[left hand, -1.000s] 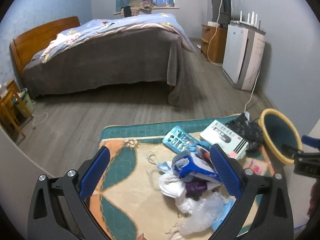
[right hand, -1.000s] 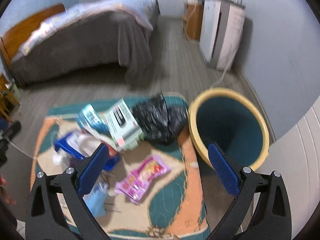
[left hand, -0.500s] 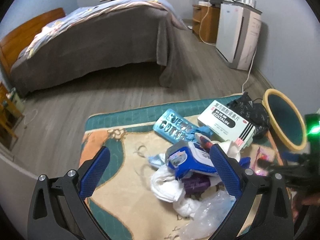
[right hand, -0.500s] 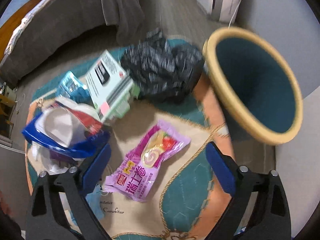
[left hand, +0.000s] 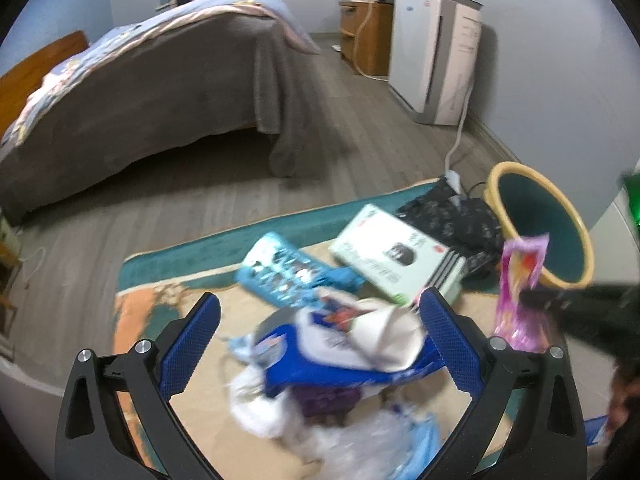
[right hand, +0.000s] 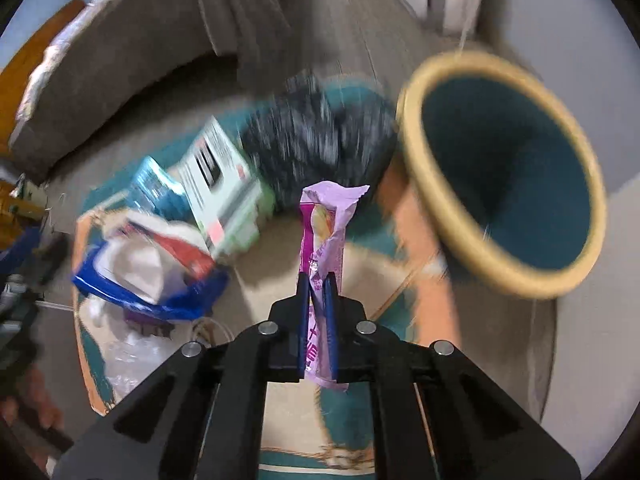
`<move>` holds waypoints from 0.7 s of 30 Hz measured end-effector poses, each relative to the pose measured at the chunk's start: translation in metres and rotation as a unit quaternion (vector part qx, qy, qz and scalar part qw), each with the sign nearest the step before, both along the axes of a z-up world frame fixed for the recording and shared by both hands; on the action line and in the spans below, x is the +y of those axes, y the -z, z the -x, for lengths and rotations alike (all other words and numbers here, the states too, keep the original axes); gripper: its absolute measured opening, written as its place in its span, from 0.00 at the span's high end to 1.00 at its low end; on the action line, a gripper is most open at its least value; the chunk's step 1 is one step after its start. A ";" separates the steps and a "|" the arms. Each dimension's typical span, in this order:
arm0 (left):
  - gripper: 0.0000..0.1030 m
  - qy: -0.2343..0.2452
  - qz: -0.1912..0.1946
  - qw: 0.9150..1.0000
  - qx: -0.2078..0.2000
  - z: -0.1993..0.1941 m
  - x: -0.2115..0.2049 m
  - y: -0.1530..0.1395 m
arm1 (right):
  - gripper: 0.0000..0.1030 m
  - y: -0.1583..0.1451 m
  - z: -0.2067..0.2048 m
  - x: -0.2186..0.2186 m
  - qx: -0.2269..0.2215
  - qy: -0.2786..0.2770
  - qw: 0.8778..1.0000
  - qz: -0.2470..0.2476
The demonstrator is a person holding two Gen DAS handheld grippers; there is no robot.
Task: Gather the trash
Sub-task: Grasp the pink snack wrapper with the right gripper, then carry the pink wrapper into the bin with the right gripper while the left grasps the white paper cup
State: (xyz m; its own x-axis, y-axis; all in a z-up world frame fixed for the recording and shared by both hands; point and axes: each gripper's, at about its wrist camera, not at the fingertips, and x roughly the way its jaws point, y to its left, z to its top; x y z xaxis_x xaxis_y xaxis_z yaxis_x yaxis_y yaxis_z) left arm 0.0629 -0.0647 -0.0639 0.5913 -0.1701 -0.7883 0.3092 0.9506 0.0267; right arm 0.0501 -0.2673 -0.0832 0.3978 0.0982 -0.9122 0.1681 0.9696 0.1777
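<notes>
Trash lies heaped on a patterned rug (left hand: 168, 256). My right gripper (right hand: 317, 278) is closing, and its pads press on a pink snack wrapper (right hand: 328, 216) that stands up between them, lifted off the rug. In the left wrist view the same pink wrapper (left hand: 520, 280) hangs just left of the teal bin with a yellow rim (left hand: 496, 184). My left gripper (left hand: 320, 300) is open and hovers over a blue and white packet (left hand: 340, 364), without touching it. The bin's rim (right hand: 412, 140) lies to the right of the held wrapper.
A white and green box (left hand: 392, 252), a light blue blister pack (left hand: 280, 272) and a black bag (left hand: 452, 216) lie behind the pile. Crumpled clear plastic (left hand: 360, 440) sits at the front. A bed (left hand: 160, 80) and a white appliance (left hand: 432, 60) stand farther back.
The right gripper came down over the pink wrapper, shut on it and raised it. The left gripper moved lower and closer to the blue and white packet, still open.
</notes>
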 end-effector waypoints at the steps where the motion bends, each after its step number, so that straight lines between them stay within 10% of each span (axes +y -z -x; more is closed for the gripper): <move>1: 0.04 0.006 -0.001 1.000 0.001 -0.001 -0.006 0.002 | 0.93 -0.006 -0.001 -0.006 -0.011 -0.005 1.000 0.006; 17: 0.07 0.039 -0.055 0.996 0.063 0.000 -0.029 0.055 | 0.93 -0.005 -0.013 -0.006 -0.020 -0.012 0.999 -0.029; 21: 0.37 0.067 -0.082 0.992 0.070 0.007 -0.037 0.059 | 0.93 -0.010 -0.010 -0.010 -0.026 -0.008 0.999 -0.035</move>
